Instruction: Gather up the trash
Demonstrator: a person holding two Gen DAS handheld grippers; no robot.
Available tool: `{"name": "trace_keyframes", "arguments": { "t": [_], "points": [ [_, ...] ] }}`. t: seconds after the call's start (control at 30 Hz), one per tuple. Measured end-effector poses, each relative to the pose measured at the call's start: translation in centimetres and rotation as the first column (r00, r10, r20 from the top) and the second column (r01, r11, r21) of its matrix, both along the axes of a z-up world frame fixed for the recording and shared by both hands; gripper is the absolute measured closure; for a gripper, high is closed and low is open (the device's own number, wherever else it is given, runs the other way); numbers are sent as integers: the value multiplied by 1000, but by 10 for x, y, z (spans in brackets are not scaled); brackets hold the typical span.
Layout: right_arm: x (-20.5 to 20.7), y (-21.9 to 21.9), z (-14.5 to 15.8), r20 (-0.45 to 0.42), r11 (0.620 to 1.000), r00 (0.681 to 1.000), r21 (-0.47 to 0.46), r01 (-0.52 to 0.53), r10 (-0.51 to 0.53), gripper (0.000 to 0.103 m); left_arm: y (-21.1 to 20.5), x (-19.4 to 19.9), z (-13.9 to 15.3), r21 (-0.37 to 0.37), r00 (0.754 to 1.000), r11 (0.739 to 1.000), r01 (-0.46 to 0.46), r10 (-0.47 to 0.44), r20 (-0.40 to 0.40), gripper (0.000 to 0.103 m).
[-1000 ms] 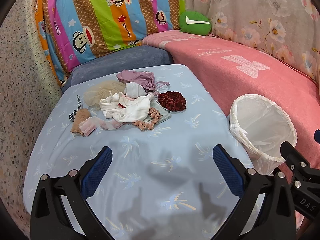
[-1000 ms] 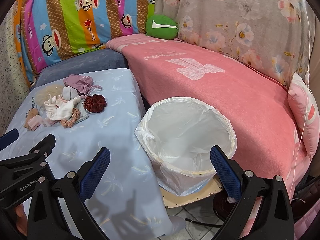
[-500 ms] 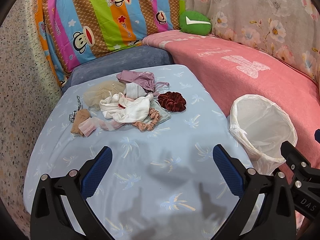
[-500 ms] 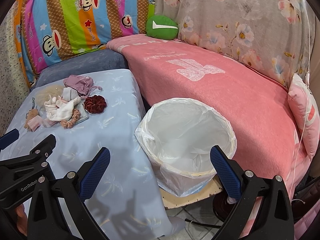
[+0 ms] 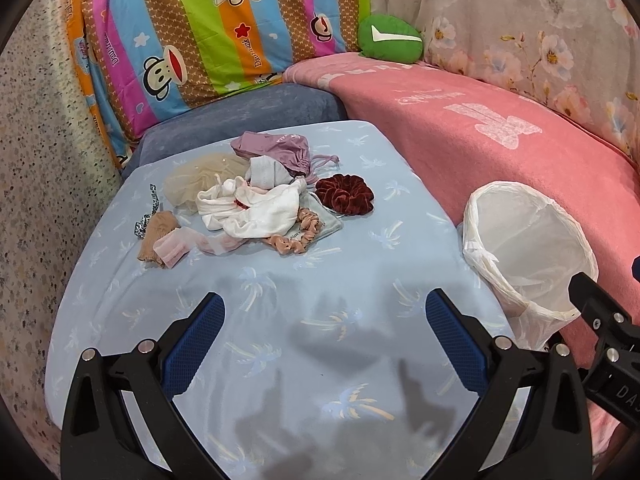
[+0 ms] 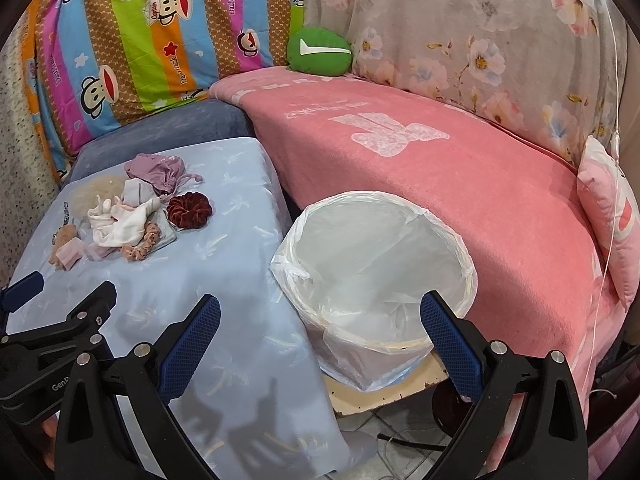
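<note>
A pile of trash lies on the light blue table: a white cloth, a dark red scrunchie, a pink scrunchie, a purple pouch, a beige net and a tan piece. The pile also shows in the right wrist view. A bin lined with a white bag stands right of the table. My left gripper is open and empty, short of the pile. My right gripper is open and empty over the bin's near rim.
A pink blanket covers the sofa behind the bin. A striped monkey-print cushion and a green cushion lean at the back. A pink pillow lies at far right. Tiled floor and a cable show below the bin.
</note>
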State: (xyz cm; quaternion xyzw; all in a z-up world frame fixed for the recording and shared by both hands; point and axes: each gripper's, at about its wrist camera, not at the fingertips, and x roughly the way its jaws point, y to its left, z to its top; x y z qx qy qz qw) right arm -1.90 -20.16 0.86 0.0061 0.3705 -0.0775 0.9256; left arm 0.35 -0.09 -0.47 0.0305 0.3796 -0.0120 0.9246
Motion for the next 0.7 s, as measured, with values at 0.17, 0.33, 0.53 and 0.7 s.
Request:
{"name": "trace_keyframes", "arguments": {
  "t": [0.17,0.33,0.53,0.7],
  "points": [
    [7,9,-6,-4,1000,1000,12,-17,17,6,14,9,-5,-34,999,999,-26,25,-32,7],
    [16,20,-9,1,999,999,16,-34,34,6,34,16,-9,-30,997,997,-67,66,-27,7],
    [33,34,-13,3,998,998,34,-55,55,6,65,30,-16,-44,990,989,-140,139,-30,7],
    [49,51,-18,-4,996,997,38,-80,81,6,93,47,-21,-35,983,982,-184,182,-32,7]
  ]
}}
